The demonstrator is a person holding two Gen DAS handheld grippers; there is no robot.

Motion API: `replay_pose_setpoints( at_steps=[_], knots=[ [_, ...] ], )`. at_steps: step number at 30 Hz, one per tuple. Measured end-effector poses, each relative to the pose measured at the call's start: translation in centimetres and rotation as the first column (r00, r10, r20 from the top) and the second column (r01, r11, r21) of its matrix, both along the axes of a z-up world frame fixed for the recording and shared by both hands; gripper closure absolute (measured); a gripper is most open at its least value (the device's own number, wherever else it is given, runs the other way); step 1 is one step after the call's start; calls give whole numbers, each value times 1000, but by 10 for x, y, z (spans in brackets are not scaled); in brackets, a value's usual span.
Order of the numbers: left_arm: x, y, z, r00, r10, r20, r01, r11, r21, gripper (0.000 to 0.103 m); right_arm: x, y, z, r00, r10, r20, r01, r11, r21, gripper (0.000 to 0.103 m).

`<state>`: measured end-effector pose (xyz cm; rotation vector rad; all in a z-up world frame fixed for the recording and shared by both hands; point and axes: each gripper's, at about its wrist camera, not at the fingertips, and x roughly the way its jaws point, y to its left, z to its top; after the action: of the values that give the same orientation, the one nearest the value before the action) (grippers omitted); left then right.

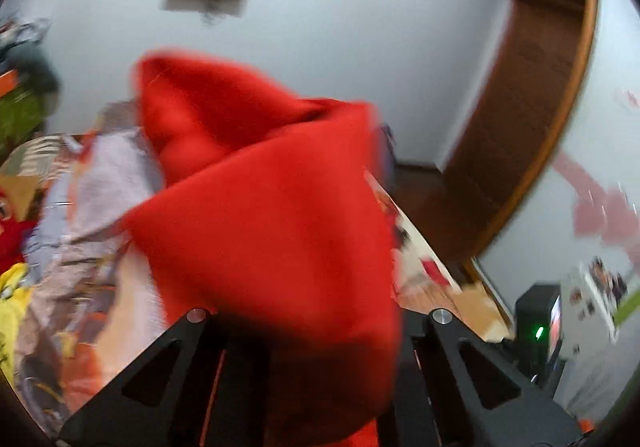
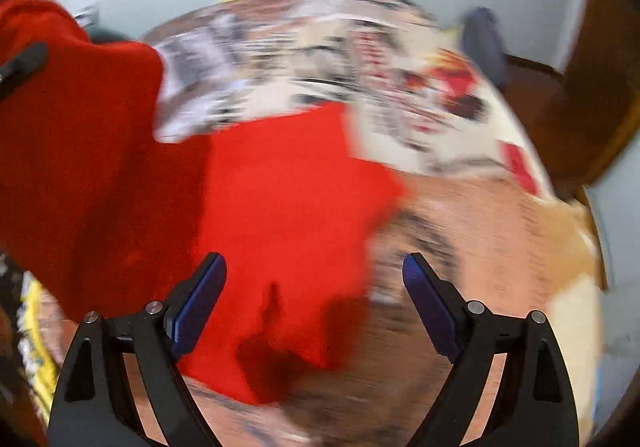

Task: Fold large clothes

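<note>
While our left gripper [image 1: 316, 387] lifts the red garment [image 1: 260, 207], jaws clamped on it, the cloth trails to the bed [image 2: 480, 231]; our right gripper [image 2: 314, 275], jaws apart and empty, finds its loose edge at 11 o'clock.

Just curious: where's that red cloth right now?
The red cloth lies partly on the patterned bedspread, ahead of the open right gripper; the left gripper lifts its left part.

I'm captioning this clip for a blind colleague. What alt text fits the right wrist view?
The open right gripper hovers over a red garment lying on a patterned bedspread. At far left the cloth lifts upward beside a dark gripper finger. The picture is motion-blurred.
</note>
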<state>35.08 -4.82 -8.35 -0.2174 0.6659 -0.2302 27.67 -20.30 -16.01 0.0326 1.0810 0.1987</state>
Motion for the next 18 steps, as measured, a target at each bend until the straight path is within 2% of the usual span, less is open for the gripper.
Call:
replay_pose_setpoints(
  at_steps=[4,5,8,10,13,15,17,18],
  knots=[
    [7,-54,-51,986,-90,-140,108,987,122,98,-14,-58,-7,991,-131,-43,133,989,59,15],
    [6,-65,-73,973,-110,-201,145,976,165,98,-17,-63,-5,988,-145,-44,147,987,64,15],
    [-3,-67,-116,932,-153,-327,207,969,135,98,-26,-80,-1,984,-176,-37,179,980,86,15],
    [-11,-67,-130,915,-180,-361,231,967,104,98,-30,-86,2,982,-187,-34,190,977,93,15],
    [-21,-67,-129,889,-260,-377,303,951,58,96,-32,-83,4,982,-185,-33,187,978,95,15],
    [-28,-69,-119,880,-282,-382,327,943,57,90,-37,-80,6,985,-168,-28,170,981,95,15],
    [-34,-67,-106,880,-294,-372,334,942,44,74,-39,-75,9,988,-151,-16,152,984,97,15],
    [-36,-65,-101,882,-298,-365,333,942,37,70,-40,-71,12,990,-142,-8,143,985,101,15]
  ],
)
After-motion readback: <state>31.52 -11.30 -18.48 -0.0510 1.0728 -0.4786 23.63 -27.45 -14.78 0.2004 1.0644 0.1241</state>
